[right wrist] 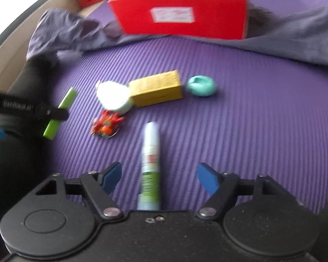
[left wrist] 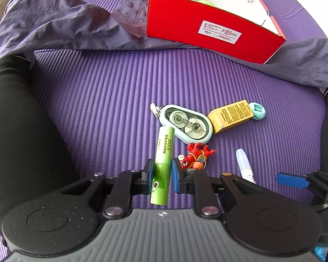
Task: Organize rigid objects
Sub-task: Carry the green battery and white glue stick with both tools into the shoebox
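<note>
The left gripper is clamped on the green tube. The right gripper stands apart around the white pen, pads clear; its near end is hidden. At 12 o'clock, the red box. The right view is blurred; only the left view reads the correction tape.

Left gripper: black linkage arms, silver round rivets, blue pads on the fingertips, grey ribbed body at 6 o'clock with round black discs either side. Right gripper: same build, black speckled body, blue pads, two small screws at centre. Black sleeve at 9 o'clock in the left wrist view. Blue glove edge at 5 o'clock. White lettering on the left gripper's side, unreadable.
</note>
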Motion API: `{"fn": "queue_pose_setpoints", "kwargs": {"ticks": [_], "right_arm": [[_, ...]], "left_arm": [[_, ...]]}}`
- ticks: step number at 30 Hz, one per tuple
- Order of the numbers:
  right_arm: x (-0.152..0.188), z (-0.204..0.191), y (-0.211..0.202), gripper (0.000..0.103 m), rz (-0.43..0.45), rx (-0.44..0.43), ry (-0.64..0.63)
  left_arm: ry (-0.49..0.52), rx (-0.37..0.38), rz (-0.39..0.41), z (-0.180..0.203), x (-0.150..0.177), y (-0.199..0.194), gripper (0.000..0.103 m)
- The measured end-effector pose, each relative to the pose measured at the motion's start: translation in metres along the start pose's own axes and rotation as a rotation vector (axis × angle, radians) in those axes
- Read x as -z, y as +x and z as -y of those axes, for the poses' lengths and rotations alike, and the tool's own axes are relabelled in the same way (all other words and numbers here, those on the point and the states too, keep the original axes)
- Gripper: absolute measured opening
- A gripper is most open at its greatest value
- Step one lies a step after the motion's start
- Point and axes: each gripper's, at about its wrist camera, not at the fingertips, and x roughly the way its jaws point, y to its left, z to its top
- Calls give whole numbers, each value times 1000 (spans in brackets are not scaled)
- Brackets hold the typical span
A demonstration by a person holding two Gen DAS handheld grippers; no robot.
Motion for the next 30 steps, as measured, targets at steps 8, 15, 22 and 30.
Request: {"fn": "queue_pose_setpoints", "kwargs": {"ticks": [8,15,22,30], "right_arm": [[1,-21,27,49,-67,71,-96],[2,-22,28,23,-63,130,-131],[-13,-10,1,17,13,63,-50],[-72,9,-65,17,187,15,25]], "left_arm": [[3,6,0,1,0,1,17],[4,12,2,3,-1,1,17],[6,19,25,4,-8,-11,17],[35,40,106,14,-47,-44,17]]}}
